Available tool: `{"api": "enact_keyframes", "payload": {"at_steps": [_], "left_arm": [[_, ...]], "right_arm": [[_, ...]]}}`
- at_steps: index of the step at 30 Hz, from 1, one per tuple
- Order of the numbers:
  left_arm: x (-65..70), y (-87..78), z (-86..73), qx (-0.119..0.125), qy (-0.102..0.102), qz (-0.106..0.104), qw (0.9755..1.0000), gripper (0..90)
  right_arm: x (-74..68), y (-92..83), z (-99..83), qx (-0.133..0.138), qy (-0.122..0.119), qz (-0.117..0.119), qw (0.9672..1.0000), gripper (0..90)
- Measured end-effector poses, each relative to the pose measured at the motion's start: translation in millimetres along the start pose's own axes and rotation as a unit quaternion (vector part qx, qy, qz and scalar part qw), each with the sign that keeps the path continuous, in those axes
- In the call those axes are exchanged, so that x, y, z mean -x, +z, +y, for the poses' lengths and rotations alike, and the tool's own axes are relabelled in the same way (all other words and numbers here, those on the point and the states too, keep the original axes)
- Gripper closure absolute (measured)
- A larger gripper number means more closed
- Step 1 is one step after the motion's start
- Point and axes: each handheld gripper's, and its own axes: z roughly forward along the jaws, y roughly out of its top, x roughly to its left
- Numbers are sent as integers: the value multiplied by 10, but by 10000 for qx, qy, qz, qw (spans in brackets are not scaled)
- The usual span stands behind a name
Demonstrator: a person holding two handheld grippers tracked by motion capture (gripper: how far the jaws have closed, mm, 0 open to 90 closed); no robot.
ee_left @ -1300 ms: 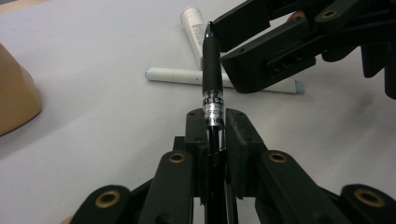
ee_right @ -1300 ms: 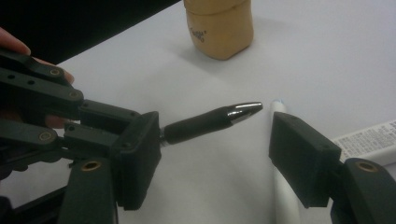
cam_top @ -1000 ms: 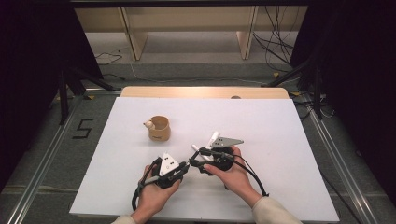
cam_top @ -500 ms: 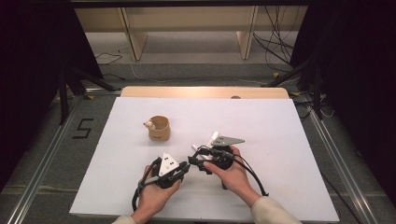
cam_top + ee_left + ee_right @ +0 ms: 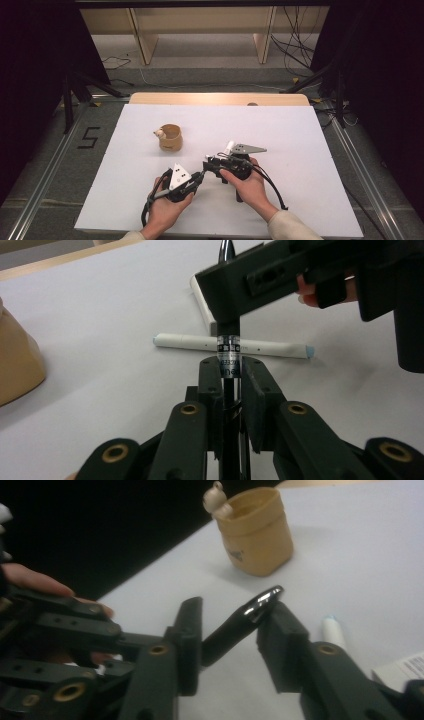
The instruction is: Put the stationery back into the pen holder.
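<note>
White tabletop [image 5: 310, 150], tan fabric cup [image 5: 170, 137] far-left. Left gripper [image 5: 231, 375] clamps slim black pen [image 5: 229, 347] by barrel. Right gripper [image 5: 230, 625] has just been closing, jaws pinching that pen's glossy end. White marker [image 5: 230, 345] lies beyond.

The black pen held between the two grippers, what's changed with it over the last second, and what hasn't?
The right gripper's jaws have just been closing around the cap end of the slim black pen, which sits between its fingers. The left gripper is clamped on the pen's barrel as before. Both hands, the tan cup with a small figure and the white marker kept their places.
</note>
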Motion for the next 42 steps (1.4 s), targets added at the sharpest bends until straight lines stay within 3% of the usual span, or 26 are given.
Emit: {"api": "enact_keyframes", "payload": {"at_steps": [3,9,19,29,37,42], "left_arm": [[0,-14,17,105,59,-33,9999,797],[-1,3,9,217,207,-37,9995,787],[-3,28,-4,232,227,-24,9995,710],[-8,85,25,266,268,44,9993,719],[1,118,59,310,303,63,9990,784],[-1,118,82,294,304,58,9991,793]], "right_arm": [[-61,-33,37,165,125,305,9993,801],[-94,-56,60,230,-33,227,9995,803],[-176,-62,79,222,-456,-24,9987,802],[-271,-72,106,213,-1049,-285,9938,802],[-306,-74,110,228,-1249,-382,9912,801],[-302,-80,117,254,-1247,-398,9911,798]]}}
